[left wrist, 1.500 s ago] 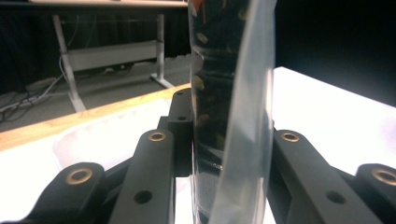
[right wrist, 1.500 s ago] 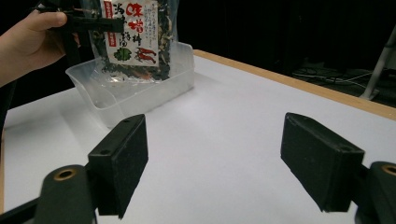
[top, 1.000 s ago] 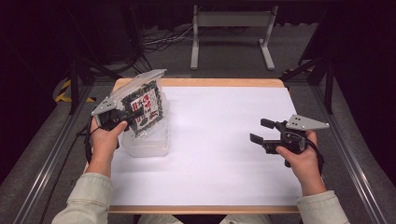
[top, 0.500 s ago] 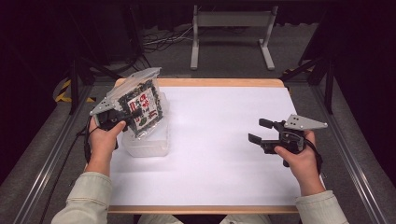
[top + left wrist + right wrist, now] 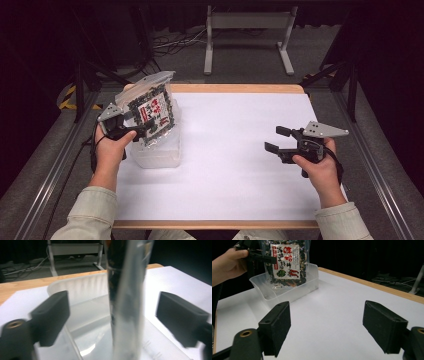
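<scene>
The packet (image 5: 151, 112) stands upright in the tub (image 5: 159, 155), at the left of the table (image 5: 240, 88), about midway between its near and far edges. It is a clear bag of dark dried food with a white label in red and black print; in the right gripper view (image 5: 284, 261) its foot rests on the tub floor and its top rises well above the rim. The tub (image 5: 294, 293) is clear plastic with rounded corners and sits on the white sheet (image 5: 235, 165) that covers most of the table.

The left gripper (image 5: 142, 129) is at the packet's near side, held in the left hand (image 5: 112, 152). Its jaws have just been opening: in the left gripper view (image 5: 112, 315) they stand wide, one on each side of the packet's edge (image 5: 125, 300), and neither pad touches it. The tub wall (image 5: 82, 285) shows behind, blurred.

The right gripper (image 5: 274, 139) is well apart, at the right of the table, held in the right hand (image 5: 320, 170) just above the sheet and pointing left. Its jaws stand wide with nothing between them (image 5: 325, 327); they look toward the tub and packet.

Beyond the table's far edge a grey stand (image 5: 247, 37) and cables (image 5: 175, 42) are on the dark floor.
</scene>
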A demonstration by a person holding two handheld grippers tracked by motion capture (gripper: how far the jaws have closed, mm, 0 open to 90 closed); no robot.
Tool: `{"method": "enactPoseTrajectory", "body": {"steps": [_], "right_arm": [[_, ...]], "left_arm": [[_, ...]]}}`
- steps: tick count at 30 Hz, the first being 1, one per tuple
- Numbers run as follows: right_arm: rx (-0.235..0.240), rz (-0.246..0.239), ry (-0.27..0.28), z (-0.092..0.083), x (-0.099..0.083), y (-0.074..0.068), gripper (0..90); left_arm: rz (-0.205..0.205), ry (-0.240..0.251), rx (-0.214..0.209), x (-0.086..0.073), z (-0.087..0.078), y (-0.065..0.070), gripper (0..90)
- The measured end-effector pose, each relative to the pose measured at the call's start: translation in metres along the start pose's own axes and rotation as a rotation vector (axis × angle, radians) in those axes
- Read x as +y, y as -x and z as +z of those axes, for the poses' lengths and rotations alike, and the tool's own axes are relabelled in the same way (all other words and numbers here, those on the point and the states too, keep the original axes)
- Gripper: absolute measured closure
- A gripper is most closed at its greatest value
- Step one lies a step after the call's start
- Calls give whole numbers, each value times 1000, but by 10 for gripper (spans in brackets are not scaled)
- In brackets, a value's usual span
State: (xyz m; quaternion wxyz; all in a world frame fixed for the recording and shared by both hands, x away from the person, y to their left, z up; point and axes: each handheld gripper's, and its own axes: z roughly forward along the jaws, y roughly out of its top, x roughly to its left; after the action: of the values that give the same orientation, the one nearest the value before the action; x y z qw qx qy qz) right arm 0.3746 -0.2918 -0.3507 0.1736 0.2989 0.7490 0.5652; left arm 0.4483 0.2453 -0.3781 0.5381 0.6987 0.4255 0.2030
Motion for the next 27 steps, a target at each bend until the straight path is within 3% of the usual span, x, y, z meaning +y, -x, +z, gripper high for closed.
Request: {"method": "enactPoseTrajectory", "body": {"steps": [5,6,12,21,27], "right_arm": [[2,-2,0,2,1,0,226],[3,-2,1,2,1,0,225],[-7,-8,-5,2,0,2,216],[-34,-21,1,-8,-3,2,199],[-77,-26,-5,-25,-11,6,187]], "left_arm": [[7,40,1,5,-15,4,58],[34,45,1,7,-24,7,59],[67,80,-38,5,-56,22,65],[136,16,-55,-7,-83,40,67],[144,-25,-75,-25,-99,44,78]]}}
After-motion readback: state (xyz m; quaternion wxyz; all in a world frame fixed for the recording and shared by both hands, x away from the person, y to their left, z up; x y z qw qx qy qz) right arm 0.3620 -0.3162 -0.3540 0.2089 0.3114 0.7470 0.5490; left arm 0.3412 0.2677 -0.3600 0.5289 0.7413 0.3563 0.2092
